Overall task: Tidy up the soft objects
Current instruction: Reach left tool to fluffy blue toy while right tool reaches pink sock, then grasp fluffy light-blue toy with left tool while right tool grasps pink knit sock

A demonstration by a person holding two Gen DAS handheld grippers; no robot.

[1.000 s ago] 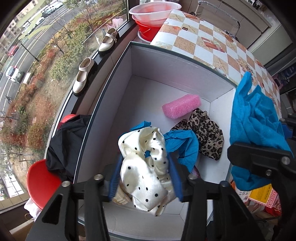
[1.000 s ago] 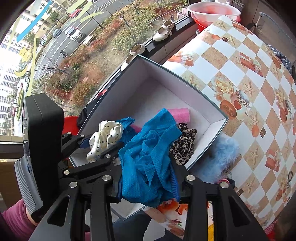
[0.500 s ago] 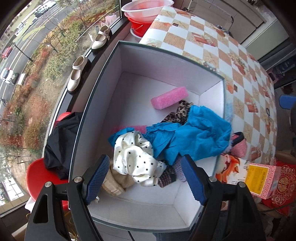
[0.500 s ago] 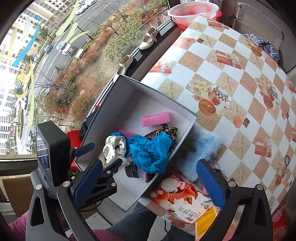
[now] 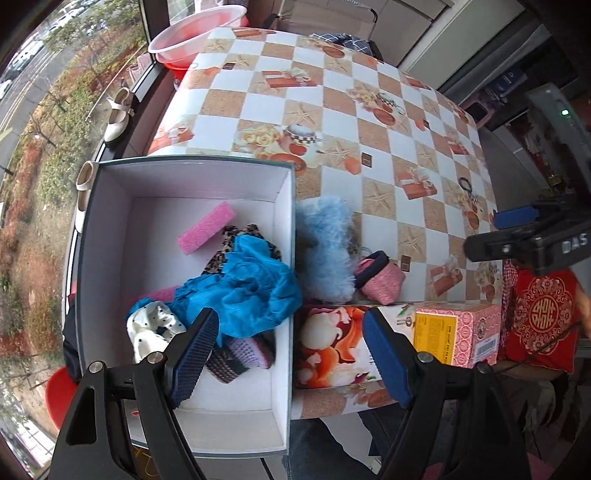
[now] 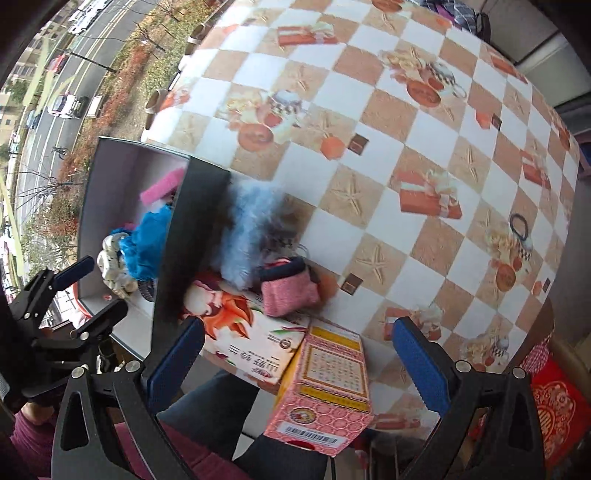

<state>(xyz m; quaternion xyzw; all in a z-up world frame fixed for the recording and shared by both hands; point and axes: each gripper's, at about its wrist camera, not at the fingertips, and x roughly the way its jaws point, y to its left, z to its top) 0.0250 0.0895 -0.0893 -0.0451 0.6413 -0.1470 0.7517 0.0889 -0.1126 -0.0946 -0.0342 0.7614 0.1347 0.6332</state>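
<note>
A white-lined storage box holds a blue cloth, a white polka-dot cloth, a pink sponge, a leopard-print piece and knitted items. Outside its right wall on the table lie a fluffy light-blue piece and a pink knitted pouch. My left gripper hangs open and empty over the box's near right corner. My right gripper stands open and empty above the cartons.
A flowered carton and a pink carton lie at the checkered table's near edge. A hair tie lies far right. A pink basin and shoes sit by the window. A person's legs are below.
Both grippers let go: the polka-dot cloth and the blue cloth now lie in the box. Both grippers then swung right, away from the box toward the table.
</note>
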